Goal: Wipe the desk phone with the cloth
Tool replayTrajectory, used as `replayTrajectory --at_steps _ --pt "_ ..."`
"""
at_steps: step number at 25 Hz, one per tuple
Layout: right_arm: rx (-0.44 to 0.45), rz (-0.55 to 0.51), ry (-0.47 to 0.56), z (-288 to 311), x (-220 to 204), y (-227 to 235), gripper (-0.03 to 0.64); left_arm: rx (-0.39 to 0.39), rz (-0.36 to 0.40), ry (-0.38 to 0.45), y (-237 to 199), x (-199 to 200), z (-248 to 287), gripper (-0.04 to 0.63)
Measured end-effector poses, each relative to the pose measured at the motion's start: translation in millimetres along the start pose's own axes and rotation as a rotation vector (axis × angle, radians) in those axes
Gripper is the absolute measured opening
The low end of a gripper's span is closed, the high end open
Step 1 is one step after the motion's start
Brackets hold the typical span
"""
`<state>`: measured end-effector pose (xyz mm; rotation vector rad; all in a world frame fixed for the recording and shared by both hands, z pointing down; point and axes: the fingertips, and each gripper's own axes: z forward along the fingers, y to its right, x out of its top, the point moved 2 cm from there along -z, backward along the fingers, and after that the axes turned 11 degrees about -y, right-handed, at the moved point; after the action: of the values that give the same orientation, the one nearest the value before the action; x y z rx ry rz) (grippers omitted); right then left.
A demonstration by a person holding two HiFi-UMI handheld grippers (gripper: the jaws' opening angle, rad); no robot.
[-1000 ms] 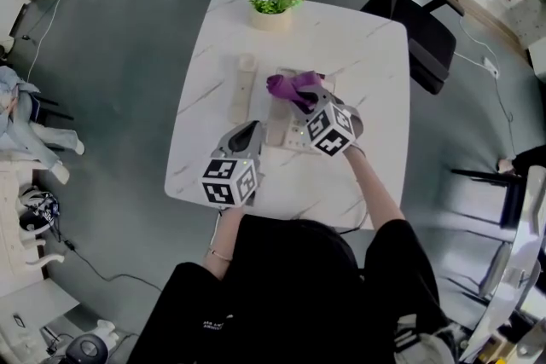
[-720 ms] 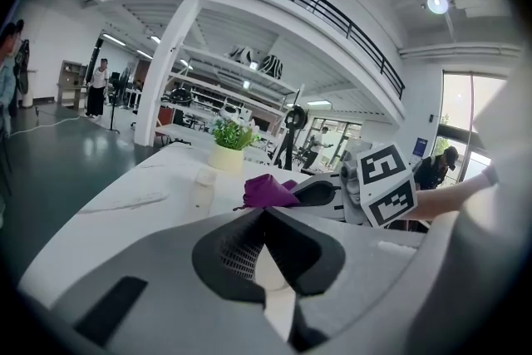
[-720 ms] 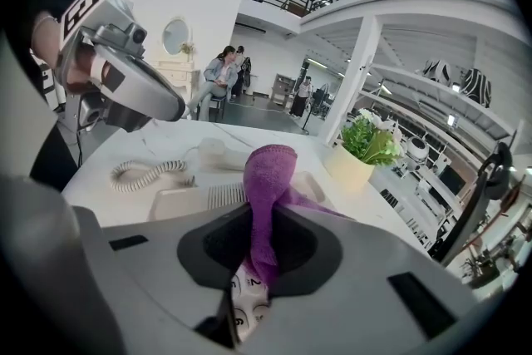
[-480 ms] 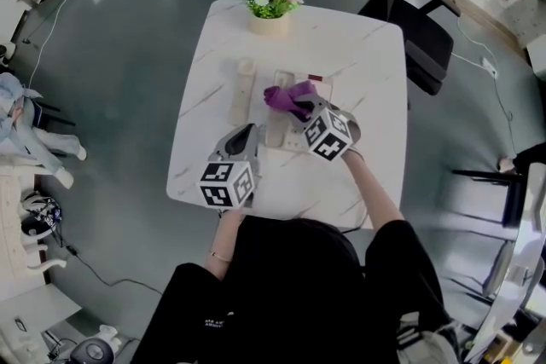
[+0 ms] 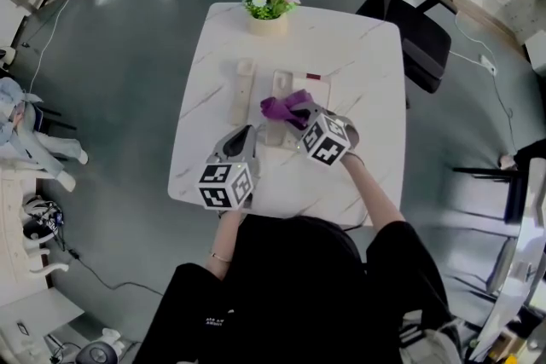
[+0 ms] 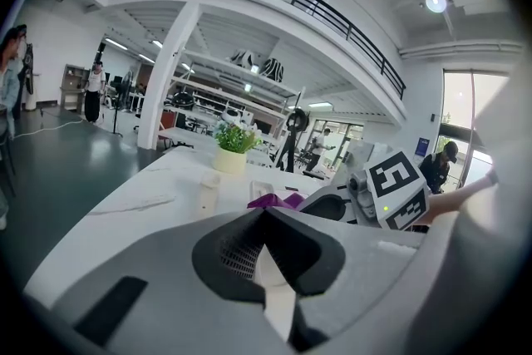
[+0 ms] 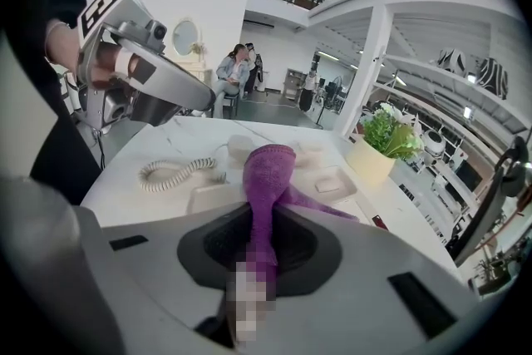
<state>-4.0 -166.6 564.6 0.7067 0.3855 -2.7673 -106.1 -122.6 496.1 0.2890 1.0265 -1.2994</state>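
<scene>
The purple cloth (image 5: 284, 107) and right gripper (image 5: 300, 120) cover much of the desk phone (image 5: 281, 85); its keypad, probably beneath the cloth, is unseen from above.

White marble table (image 5: 367, 72) carries a potted plant (image 5: 270, 2), handset (image 5: 244, 91) and phone base (image 5: 281, 85)

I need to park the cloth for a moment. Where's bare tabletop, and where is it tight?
Bare: the table's right strip, from the phone base to the right edge, and the far-left corner beside the flower pot. Crowded: the middle, where the handset, base, purple cloth in the right gripper and the left gripper sit close together.
</scene>
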Motion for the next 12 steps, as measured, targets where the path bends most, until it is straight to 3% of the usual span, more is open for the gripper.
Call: replayTrajectory --at_steps 12 --pt "0.061 0.0 -0.013 -1 -5 -20 0.037 -0.011 0.016 0.01 6 2 -3 -0.003"
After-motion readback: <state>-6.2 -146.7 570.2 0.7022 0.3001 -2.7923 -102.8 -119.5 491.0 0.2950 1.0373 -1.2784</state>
